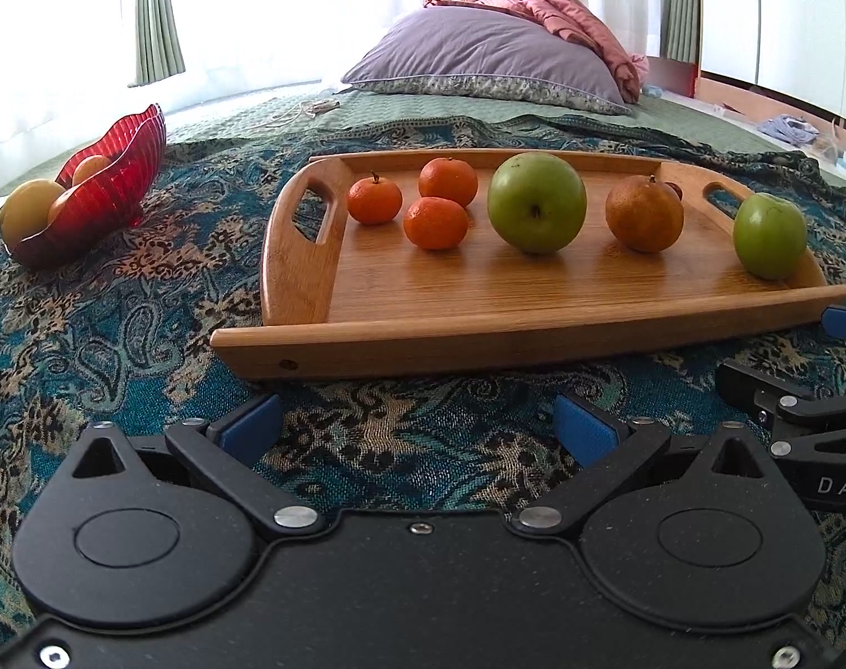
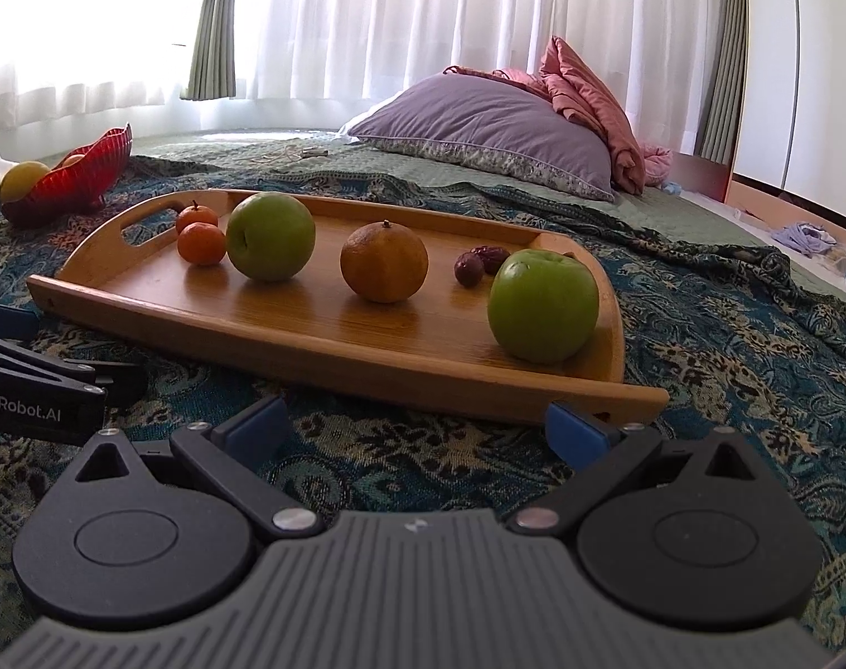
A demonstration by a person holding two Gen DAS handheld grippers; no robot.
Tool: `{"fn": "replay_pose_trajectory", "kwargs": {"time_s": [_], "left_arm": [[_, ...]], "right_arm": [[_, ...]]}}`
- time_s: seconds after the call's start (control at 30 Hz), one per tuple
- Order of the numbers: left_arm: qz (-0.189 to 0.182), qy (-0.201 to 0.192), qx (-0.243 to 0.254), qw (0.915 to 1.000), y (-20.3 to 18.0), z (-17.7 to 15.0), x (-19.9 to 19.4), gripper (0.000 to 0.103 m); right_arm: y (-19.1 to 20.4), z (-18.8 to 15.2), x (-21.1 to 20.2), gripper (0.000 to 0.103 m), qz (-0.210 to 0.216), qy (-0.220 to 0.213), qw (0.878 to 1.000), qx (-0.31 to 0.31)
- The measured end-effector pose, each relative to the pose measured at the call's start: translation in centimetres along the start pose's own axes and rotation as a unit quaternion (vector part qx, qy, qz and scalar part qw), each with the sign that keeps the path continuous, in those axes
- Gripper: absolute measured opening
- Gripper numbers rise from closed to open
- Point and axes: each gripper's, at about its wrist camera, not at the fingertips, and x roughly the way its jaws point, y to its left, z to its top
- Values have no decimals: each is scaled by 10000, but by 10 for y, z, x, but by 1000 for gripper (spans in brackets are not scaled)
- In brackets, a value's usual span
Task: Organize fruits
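Low over the patterned cloth (image 1: 116, 334), both grippers sit just short of the tray's (image 1: 478, 301) near rim, with bare cloth between them and it. Left gripper (image 1: 417, 423) and right gripper (image 2: 417, 423) point level at the tray, jaws wide apart, holding nothing. On the tray: two apples (image 1: 536, 210), three mandarins (image 1: 435, 223), one orange (image 1: 644, 213), two dates (image 2: 469, 268); more fruit lies in the red bowl (image 1: 110, 195) far left.

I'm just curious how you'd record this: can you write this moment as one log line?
stage: before first pick | left gripper: open, empty | right gripper: open, empty | wooden tray: fruit on it | red bowl: some fruit inside
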Motion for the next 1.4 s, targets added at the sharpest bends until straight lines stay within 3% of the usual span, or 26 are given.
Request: {"fn": "replay_pose_trajectory", "kwargs": {"time_s": [0.73,1.4], "left_arm": [[89,57,-124,9999,0,5,10,103],[52,41,-167,9998,1,4,8,103]], "right_arm": [[-5,4,17,103,116,443,9988,167],[-1,4,16,103,44,435,9990,71]]}}
